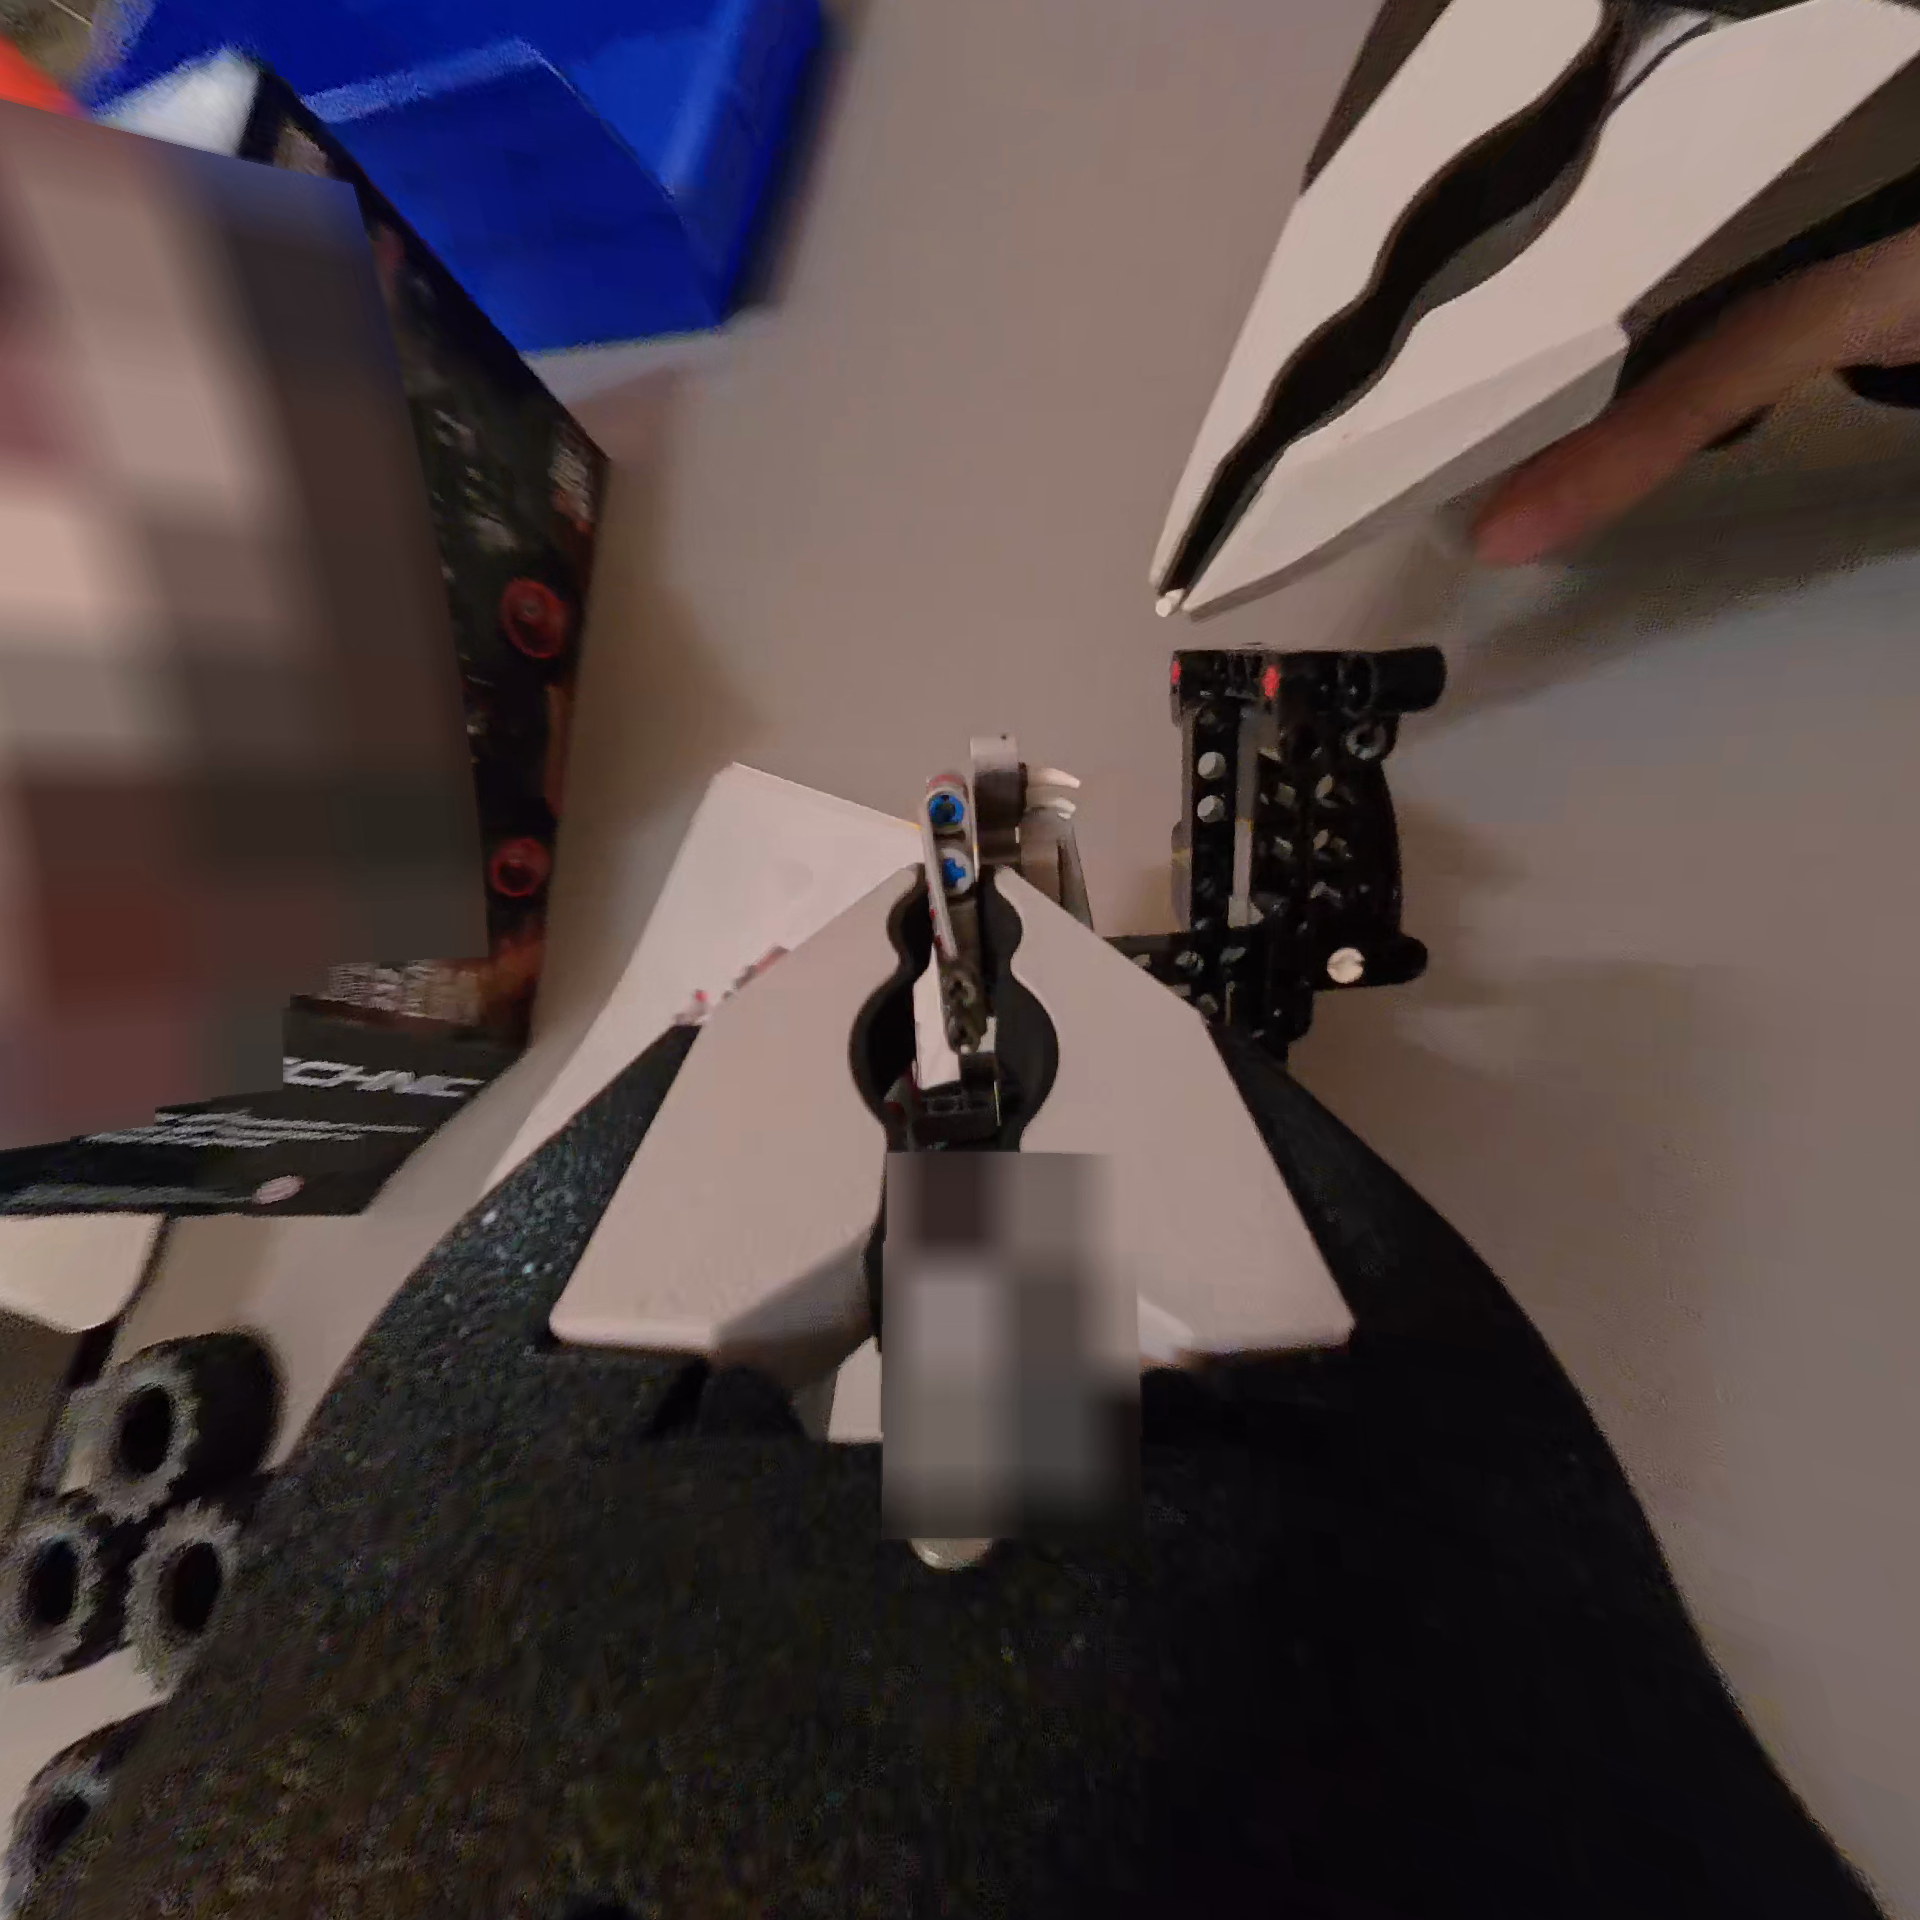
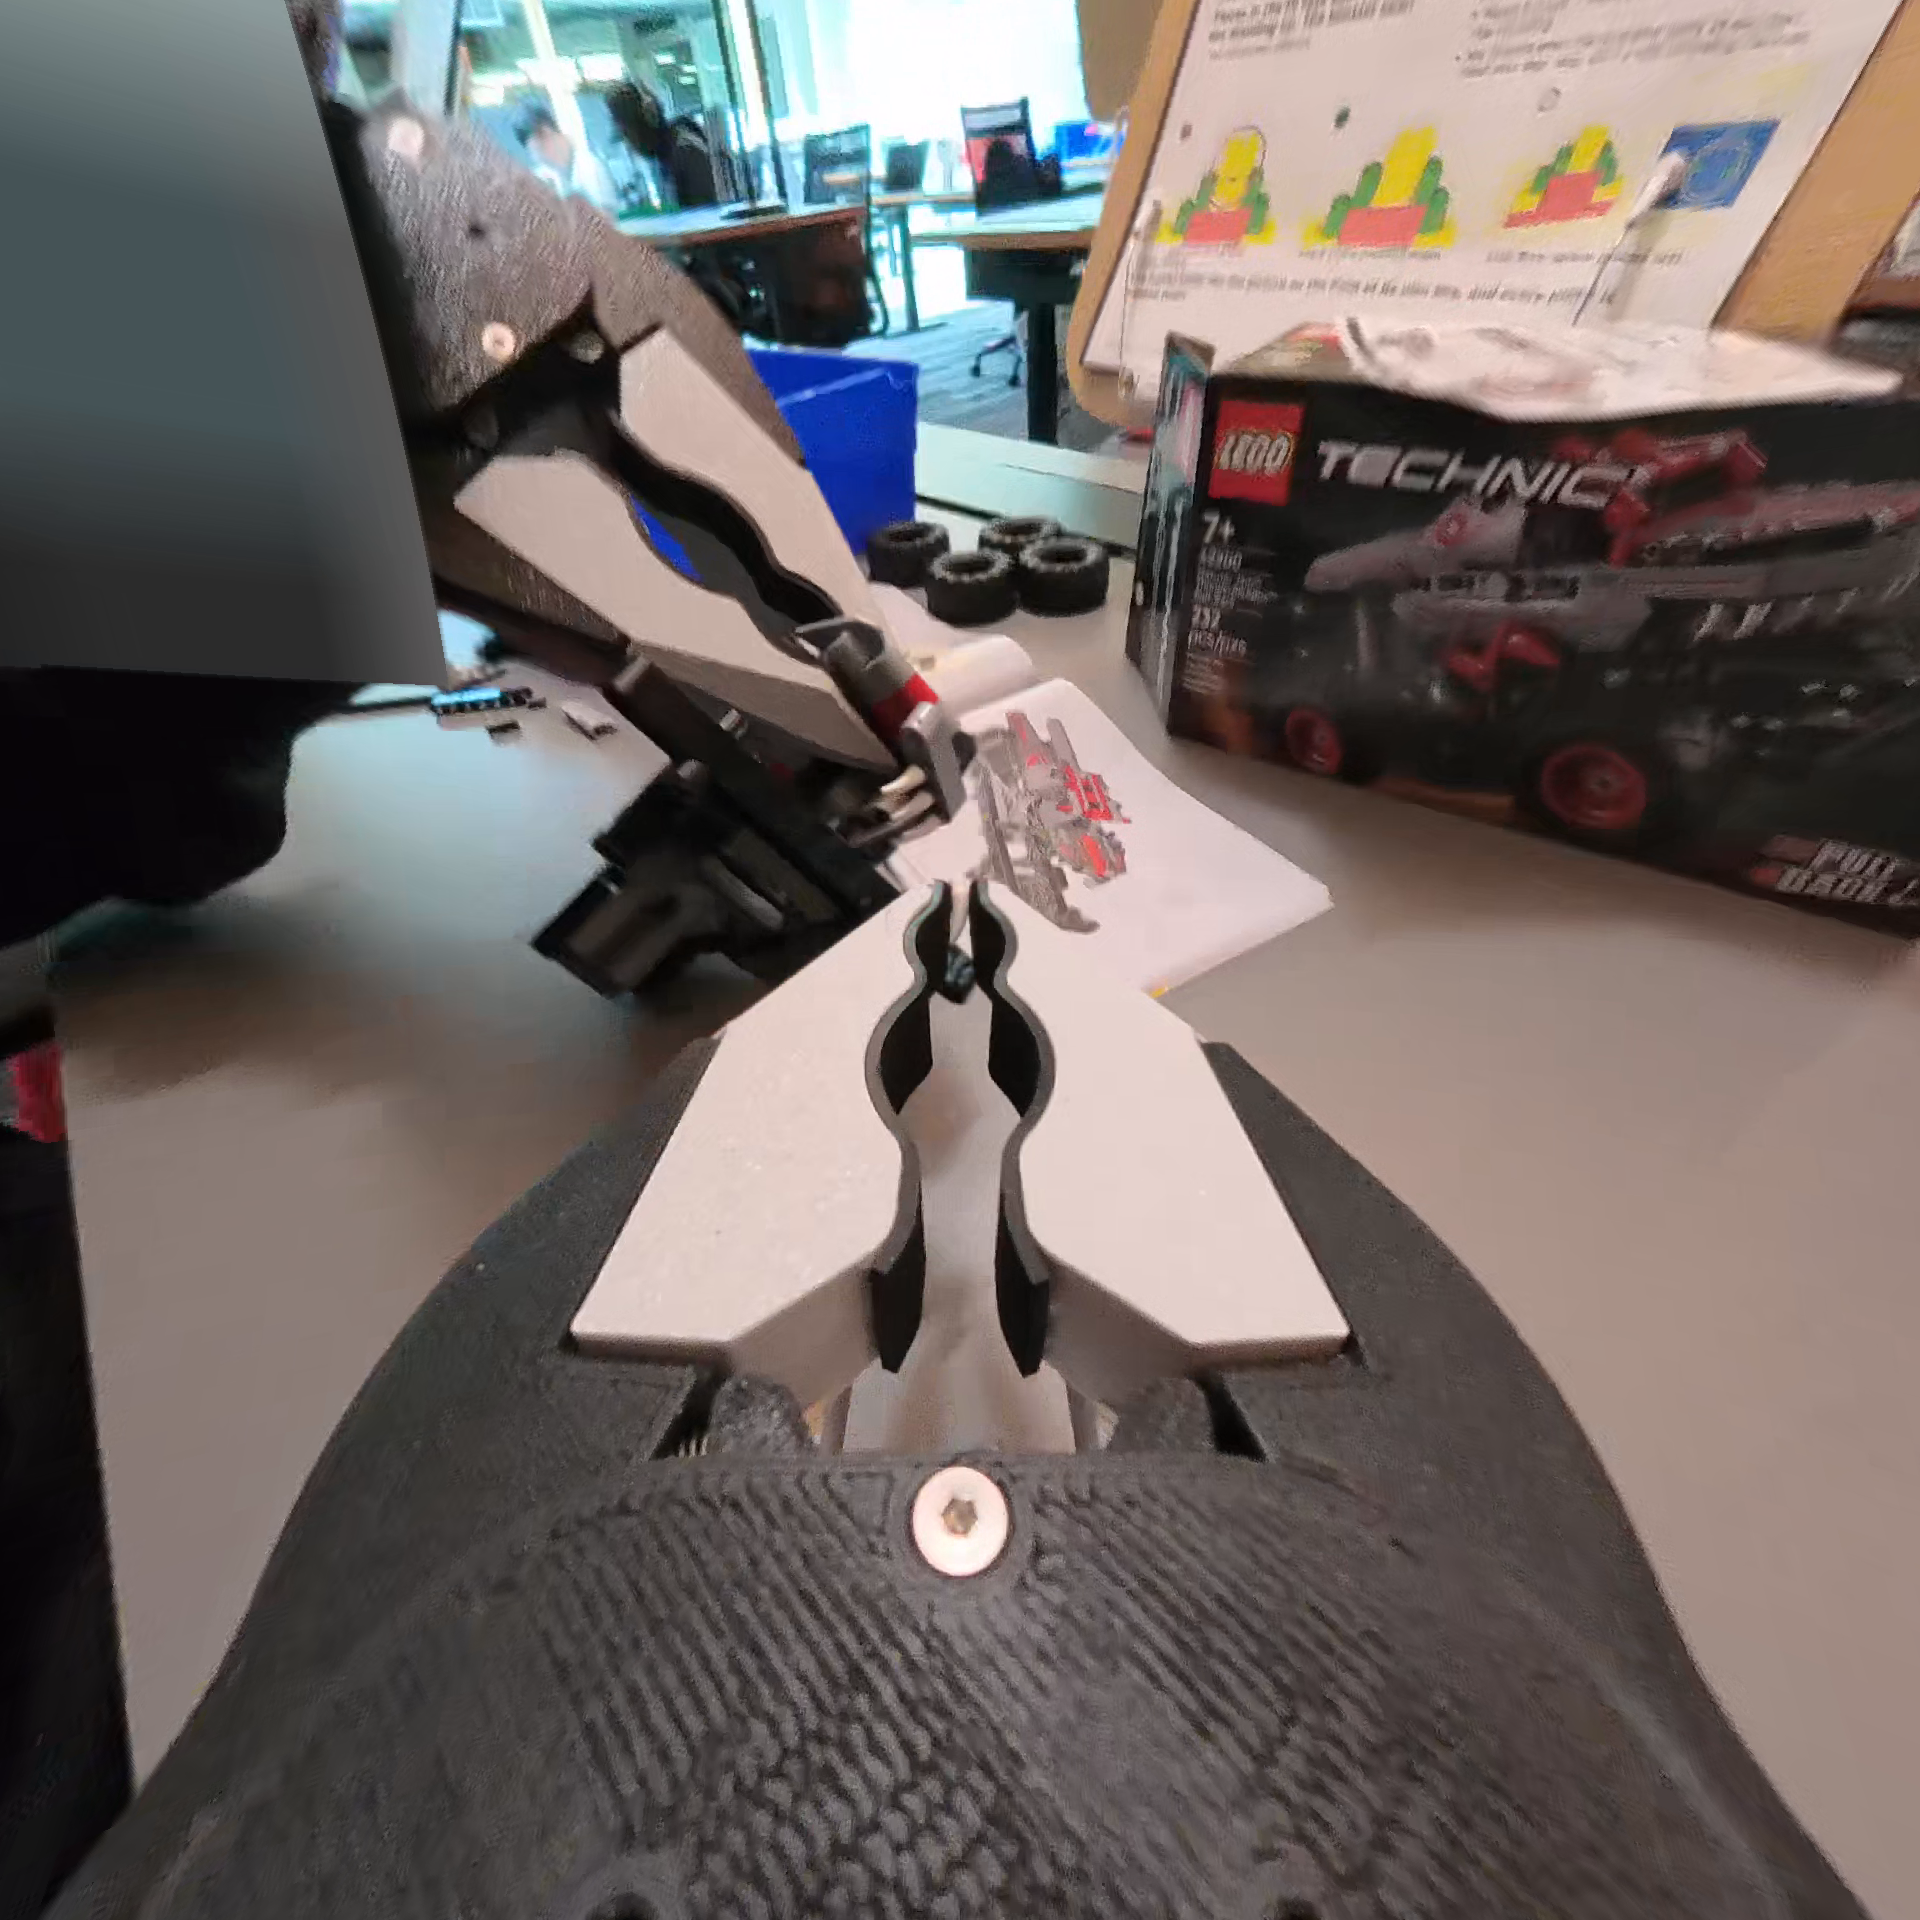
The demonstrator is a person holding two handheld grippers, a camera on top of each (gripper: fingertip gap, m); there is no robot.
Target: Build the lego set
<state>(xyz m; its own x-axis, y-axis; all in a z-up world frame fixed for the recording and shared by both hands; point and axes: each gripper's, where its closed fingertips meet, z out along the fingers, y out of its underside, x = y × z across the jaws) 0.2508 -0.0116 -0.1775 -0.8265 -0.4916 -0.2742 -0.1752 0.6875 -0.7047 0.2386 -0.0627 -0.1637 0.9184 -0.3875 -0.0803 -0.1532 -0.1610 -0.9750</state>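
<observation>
My left gripper (image 1: 961, 894) is shut on a grey lego sub-assembly (image 1: 951, 842) with two blue pins and holds it above the table. It also shows in the right wrist view (image 2: 920, 743), where the sub-assembly (image 2: 909, 707) shows a red part. A black lego chassis (image 1: 1288, 831) lies on the table just right of it, and under the left gripper in the right wrist view (image 2: 675, 894). My right gripper (image 2: 961, 914) is shut on a small lego piece (image 2: 956, 971). It hovers above and beyond the chassis in the left wrist view (image 1: 1174, 597).
The lego box (image 2: 1538, 623) stands at the right, an open instruction booklet (image 2: 1143, 831) lies beside it. Several black tyres (image 2: 987, 566) and a blue bin (image 2: 852, 436) sit farther back. Small loose parts (image 2: 488, 707) lie at the left. A picture board (image 2: 1455, 156) leans behind the box. The gap from one gripper's tips to the other's is roughly 6 cm.
</observation>
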